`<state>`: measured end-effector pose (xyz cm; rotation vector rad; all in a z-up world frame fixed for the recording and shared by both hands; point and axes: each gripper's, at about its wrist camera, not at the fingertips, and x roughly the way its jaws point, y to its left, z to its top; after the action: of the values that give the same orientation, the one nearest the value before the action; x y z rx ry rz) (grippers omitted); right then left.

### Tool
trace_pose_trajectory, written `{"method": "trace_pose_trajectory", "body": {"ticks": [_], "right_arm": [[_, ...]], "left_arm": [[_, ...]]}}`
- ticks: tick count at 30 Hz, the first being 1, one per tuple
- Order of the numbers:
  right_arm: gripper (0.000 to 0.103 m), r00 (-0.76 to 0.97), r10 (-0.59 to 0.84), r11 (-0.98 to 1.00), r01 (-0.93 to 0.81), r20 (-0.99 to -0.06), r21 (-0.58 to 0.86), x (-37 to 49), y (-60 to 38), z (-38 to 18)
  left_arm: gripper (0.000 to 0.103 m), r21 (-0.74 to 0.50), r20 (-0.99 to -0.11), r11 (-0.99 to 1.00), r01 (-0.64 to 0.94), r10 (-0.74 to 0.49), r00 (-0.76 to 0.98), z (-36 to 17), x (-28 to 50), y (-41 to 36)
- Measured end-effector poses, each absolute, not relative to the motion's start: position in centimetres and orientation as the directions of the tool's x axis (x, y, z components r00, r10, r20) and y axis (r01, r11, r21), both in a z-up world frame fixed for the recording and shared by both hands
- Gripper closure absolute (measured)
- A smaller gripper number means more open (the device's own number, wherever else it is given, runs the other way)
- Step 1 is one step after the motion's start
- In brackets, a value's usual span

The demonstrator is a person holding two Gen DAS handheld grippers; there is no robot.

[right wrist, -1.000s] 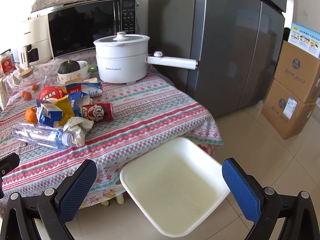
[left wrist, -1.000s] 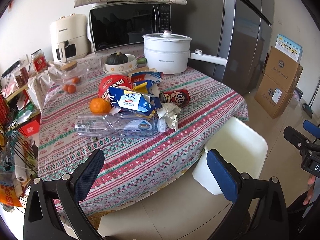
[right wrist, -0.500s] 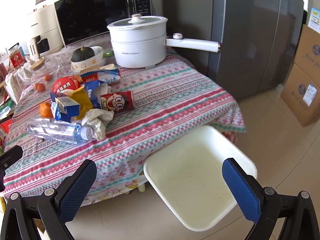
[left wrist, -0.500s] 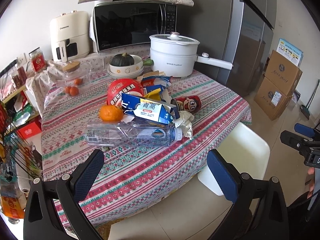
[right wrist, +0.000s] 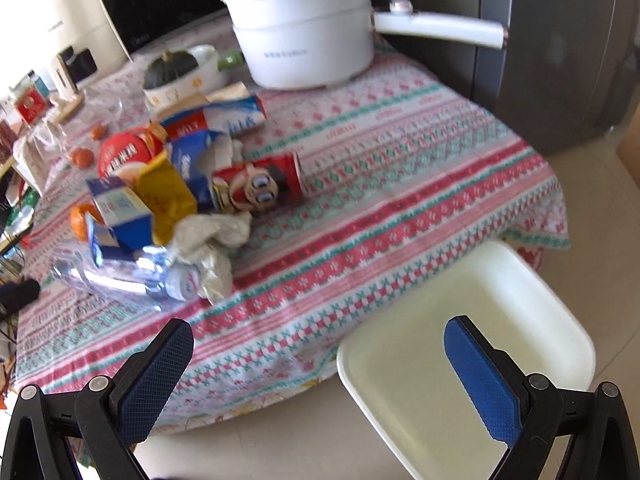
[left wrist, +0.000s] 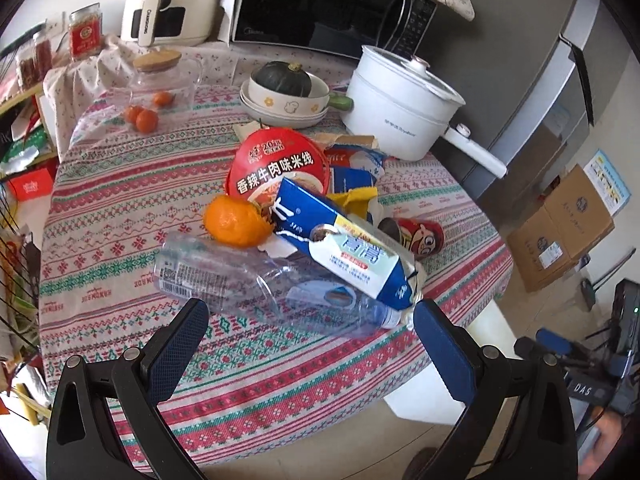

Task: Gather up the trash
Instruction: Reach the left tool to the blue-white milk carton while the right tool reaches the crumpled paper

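A heap of trash lies on the patterned tablecloth (left wrist: 120, 208): a crushed clear plastic bottle (left wrist: 256, 280), a blue-and-white carton (left wrist: 340, 244), a red noodle-bowl lid (left wrist: 278, 162), an orange peel (left wrist: 234, 222), a red cartoon can (right wrist: 260, 184) and crumpled paper (right wrist: 212, 240). My left gripper (left wrist: 312, 336) is open just in front of the bottle, holding nothing. My right gripper (right wrist: 320, 364) is open over the table's front edge, empty. A white bin (right wrist: 472, 360) stands on the floor beside the table, below the right gripper.
A white electric pot (left wrist: 400, 104) with a long handle, a bowl holding a dark squash (left wrist: 284, 92), a glass jar with small oranges (left wrist: 160, 84), a microwave (left wrist: 328, 8) and an air fryer (left wrist: 168, 0) fill the back. Fridge (right wrist: 560, 40) at right, cardboard boxes (left wrist: 560, 232) on the floor.
Both grippers have moved forward toward the table. The trash heap looks much larger in the left wrist view, and the bottle now lies just ahead of the left fingers. Both stay open.
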<state>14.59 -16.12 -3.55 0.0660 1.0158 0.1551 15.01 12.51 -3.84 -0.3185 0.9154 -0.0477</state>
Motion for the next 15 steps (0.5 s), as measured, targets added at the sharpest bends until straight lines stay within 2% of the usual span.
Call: {"method": "trace_pose_trajectory", "body": {"ticks": [4, 6, 10, 15], "right_arm": [[0.0, 0.525, 0.174, 0.984, -0.066, -0.833, 0.164, 16.2, -16.8, -3.6], [0.0, 0.551, 0.157, 0.987, -0.063, -0.82, 0.146, 16.9, -16.8, -3.1], [0.0, 0.543, 0.141, 0.99, -0.053, -0.828, 0.134, 18.1, -16.5, -3.6], [0.0, 0.525, 0.164, 0.985, -0.049, -0.835, 0.163, 18.9, -16.3, -4.4]], "left_arm": [[0.002, -0.404, -0.757, 0.906, -0.127, -0.253, 0.602, -4.7, 17.9, 12.4], [0.002, -0.419, -0.753, 0.898, -0.136, -0.26, 0.604, -4.8, 19.0, 11.6], [0.002, -0.386, -0.771, 0.909, -0.159, -0.223, 0.597, -5.0, 21.0, 9.4], [0.002, -0.286, -0.813, 0.927, -0.244, -0.101, 0.573, -6.3, 22.5, 7.1]]}}
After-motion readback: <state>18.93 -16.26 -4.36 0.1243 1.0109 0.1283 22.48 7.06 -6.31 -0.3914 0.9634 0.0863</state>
